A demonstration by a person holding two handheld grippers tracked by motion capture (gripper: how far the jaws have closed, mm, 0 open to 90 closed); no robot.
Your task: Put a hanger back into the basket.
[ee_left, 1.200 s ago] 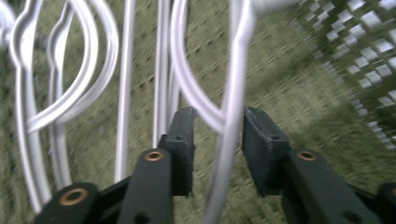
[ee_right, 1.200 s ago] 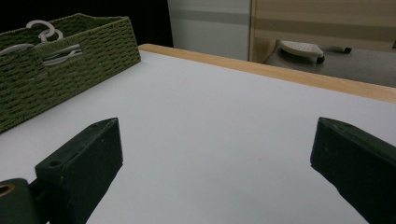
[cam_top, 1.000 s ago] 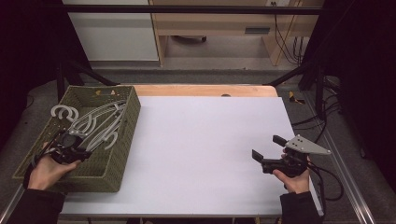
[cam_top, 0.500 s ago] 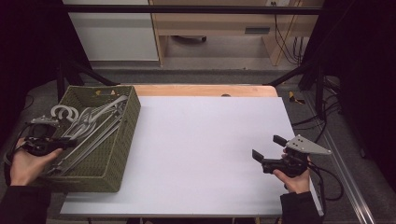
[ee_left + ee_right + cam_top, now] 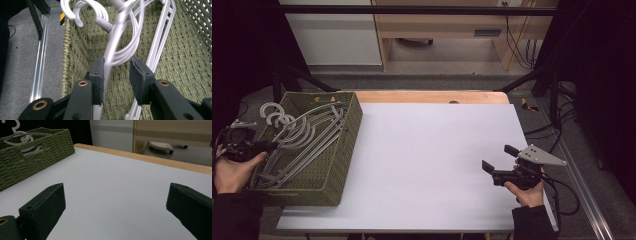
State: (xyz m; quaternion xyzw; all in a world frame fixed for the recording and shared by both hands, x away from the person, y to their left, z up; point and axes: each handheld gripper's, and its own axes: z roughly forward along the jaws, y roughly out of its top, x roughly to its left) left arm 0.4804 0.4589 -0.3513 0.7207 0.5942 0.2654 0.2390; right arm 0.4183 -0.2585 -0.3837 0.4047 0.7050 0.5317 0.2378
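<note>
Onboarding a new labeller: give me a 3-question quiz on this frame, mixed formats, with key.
1. True or false: the white hangers lie inside the green woven basket.
2. Which tongs stand wide open over the bare white table? A) left tongs B) right tongs
3. Fill in: in the left gripper view, a white hanger stem runs between the left tongs' pads, against the ____-hand pad as that view shows it.

Key
1. True; their hooks stick out over the basket's far-left rim.
2. B, the right tongs, with nothing between them.
3. Left; the other pad stands apart from it.
</note>
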